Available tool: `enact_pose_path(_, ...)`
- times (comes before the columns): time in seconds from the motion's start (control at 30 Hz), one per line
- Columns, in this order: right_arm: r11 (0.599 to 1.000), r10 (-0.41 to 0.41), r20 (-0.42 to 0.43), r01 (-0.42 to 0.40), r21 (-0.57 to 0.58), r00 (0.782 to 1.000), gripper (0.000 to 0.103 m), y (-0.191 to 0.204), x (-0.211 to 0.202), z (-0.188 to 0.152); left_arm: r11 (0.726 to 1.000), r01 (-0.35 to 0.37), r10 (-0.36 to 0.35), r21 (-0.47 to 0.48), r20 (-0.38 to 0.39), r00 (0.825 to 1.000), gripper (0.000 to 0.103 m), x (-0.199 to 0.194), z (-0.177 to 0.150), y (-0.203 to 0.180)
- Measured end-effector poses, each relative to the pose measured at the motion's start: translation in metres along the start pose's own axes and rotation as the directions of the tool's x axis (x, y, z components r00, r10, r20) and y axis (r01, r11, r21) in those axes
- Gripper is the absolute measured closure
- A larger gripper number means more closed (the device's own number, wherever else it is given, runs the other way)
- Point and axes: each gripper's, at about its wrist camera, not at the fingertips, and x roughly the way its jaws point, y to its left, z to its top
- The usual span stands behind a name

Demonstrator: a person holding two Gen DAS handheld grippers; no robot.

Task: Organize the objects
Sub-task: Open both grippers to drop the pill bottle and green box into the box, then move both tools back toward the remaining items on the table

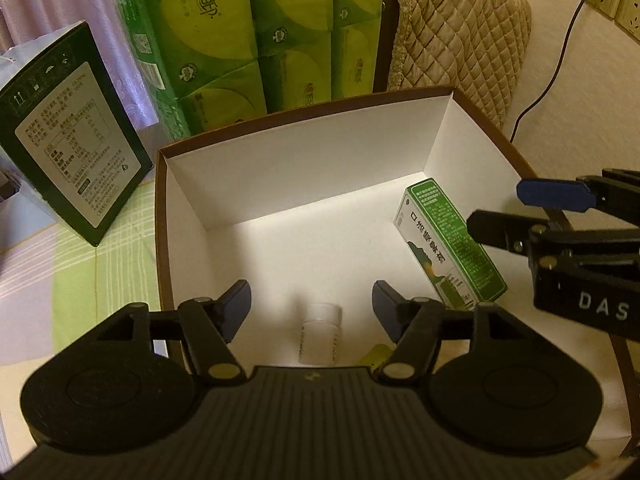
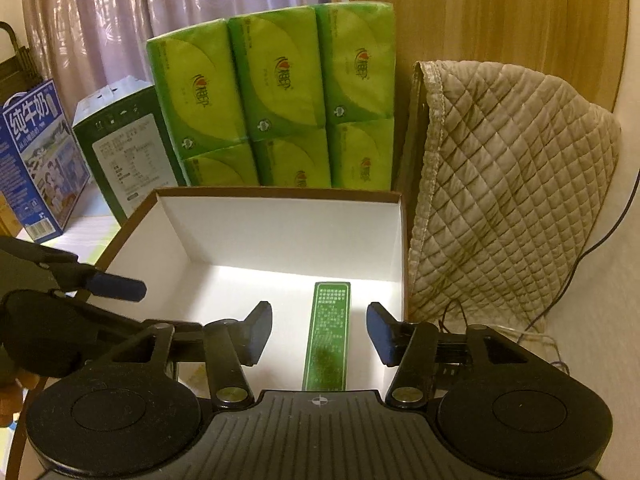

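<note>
Left gripper [image 1: 312,312] spread wide above white bottle [image 1: 320,336] lying near in the white-lined box [image 1: 280,160], right gripper [image 2: 320,334] spread over green carton [image 2: 326,336] at right, nothing held

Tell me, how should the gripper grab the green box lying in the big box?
Probably from above, pinching the green box across its narrow width, near the middle. It lies flat on the big box's floor, long and slim, straight between the open right gripper's fingers, with free space along both long sides.
</note>
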Motion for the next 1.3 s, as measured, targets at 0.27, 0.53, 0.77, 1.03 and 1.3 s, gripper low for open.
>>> enact_pose_path(0.27, 1.000, 0.005, 0.002, -0.005, 0.023, 1.000, 0.048, 0.001, -0.021, -0.006, 1.000, 0.007, -0.007, -0.007, 0.004, 1.000, 0.035, -0.011, -0.006, -0.002)
enact_pose_path(0.53, 0.997, 0.006, 0.015, -0.007, 0.079, 1.000, 0.046, -0.003, -0.045, -0.017, 1.000, 0.019, -0.018, -0.016, 0.021, 1.000, 0.026, -0.038, -0.017, -0.006)
enact_pose_path(0.77, 0.992, 0.006, 0.034, -0.010, 0.129, 0.999, 0.045, -0.002, -0.074, -0.028, 0.999, 0.031, -0.029, -0.040, 0.046, 0.999, 0.021, -0.071, -0.034, -0.009)
enact_pose_path(1.03, 0.989, 0.024, 0.057, -0.032, 0.144, 0.998, 0.044, 0.011, -0.110, -0.044, 0.995, 0.054, -0.047, -0.078, 0.087, 0.995, 0.018, -0.115, -0.060, -0.011)
enact_pose_path(1.3, 0.989, 0.042, 0.088, -0.054, 0.138, 0.995, 0.044, 0.030, -0.147, -0.060, 0.992, 0.055, -0.041, -0.115, 0.120, 0.992, 0.018, -0.158, -0.093, -0.008)
